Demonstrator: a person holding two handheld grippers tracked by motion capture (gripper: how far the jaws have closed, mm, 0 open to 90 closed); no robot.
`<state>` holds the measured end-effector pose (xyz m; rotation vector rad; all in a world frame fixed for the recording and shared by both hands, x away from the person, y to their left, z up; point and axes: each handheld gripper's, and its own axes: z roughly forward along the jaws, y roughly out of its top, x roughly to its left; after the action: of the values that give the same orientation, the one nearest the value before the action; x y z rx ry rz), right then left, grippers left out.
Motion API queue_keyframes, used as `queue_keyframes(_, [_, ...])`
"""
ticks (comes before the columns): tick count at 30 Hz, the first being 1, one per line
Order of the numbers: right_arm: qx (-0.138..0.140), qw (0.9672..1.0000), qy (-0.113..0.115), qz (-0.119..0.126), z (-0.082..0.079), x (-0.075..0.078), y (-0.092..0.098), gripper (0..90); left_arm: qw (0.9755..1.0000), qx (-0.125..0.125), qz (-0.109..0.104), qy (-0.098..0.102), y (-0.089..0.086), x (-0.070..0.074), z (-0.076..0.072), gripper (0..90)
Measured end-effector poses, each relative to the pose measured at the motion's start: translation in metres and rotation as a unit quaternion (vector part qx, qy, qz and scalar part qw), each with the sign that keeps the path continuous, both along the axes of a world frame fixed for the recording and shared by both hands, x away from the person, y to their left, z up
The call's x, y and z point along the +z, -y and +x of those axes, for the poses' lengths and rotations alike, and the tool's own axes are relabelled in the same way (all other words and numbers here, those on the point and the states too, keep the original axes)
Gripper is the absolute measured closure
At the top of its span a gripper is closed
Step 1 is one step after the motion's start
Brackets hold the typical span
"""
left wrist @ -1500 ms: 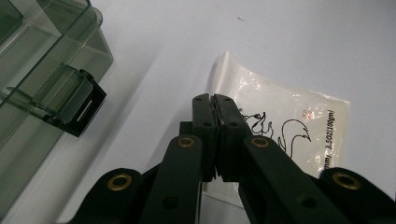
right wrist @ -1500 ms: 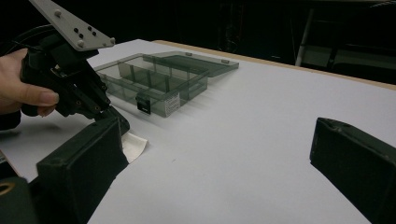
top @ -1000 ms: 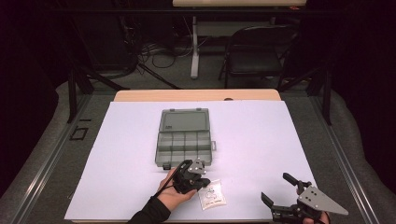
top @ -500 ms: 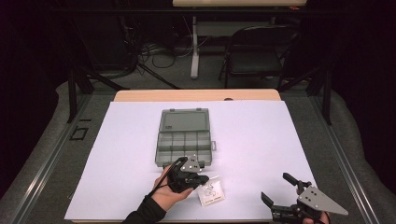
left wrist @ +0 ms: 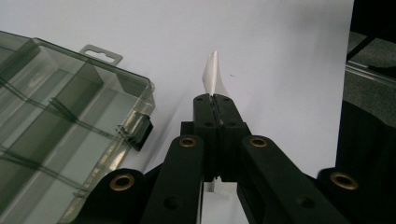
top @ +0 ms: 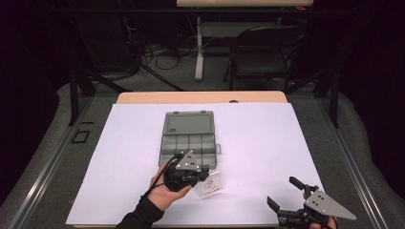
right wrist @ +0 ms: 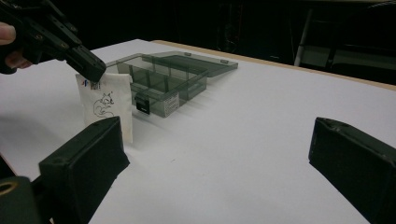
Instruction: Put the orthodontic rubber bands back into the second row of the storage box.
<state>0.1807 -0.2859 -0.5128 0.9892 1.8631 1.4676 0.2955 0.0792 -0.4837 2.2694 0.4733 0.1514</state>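
Beside the organizer box (top: 187, 136), the left gripper (top: 206, 173) pinches a small white packet (top: 210, 185) hanging from its tips.

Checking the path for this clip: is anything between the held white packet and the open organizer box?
Nothing visible. The left gripper holds the white packet just beside the open organizer box, with bare white table cover between them.

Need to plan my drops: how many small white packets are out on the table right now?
1. The white packet hangs from the shut left tongs, just in front of the open organizer box. None seen inside the box.
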Motion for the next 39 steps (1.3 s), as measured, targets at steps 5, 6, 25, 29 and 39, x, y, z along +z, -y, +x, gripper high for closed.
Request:
queue_keyframes(5, [-0.002, 1.0000, 0.003, 0.002, 0.000, 0.000, -0.001, 3.0, 0.9999, 0.011, -0.008, 0.008, -0.009, 0.010, 0.003, 89.7])
queue_keyframes(6, [-0.002, 1.0000, 0.003, 0.002, 0.000, 0.000, -0.001, 3.0, 0.9999, 0.011, -0.008, 0.008, -0.009, 0.010, 0.003, 89.8])
queue_keyframes(25, [-0.003, 1.0000, 0.002, 0.002, 0.000, 0.000, -0.001, 3.1, 0.9987, 0.042, -0.016, 0.025, -0.035, 0.030, 0.015, 89.8])
queue_keyframes(29, [-0.003, 1.0000, -0.001, -0.001, 0.000, 0.000, 0.000, 3.1, 0.9984, 0.047, -0.014, 0.028, -0.039, 0.034, 0.018, 89.7])
queue_keyframes(39, [-0.004, 1.0000, 0.002, 0.000, 0.000, 0.000, -0.001, 3.1, 0.9974, 0.063, -0.009, 0.035, -0.053, 0.046, 0.031, 89.7])
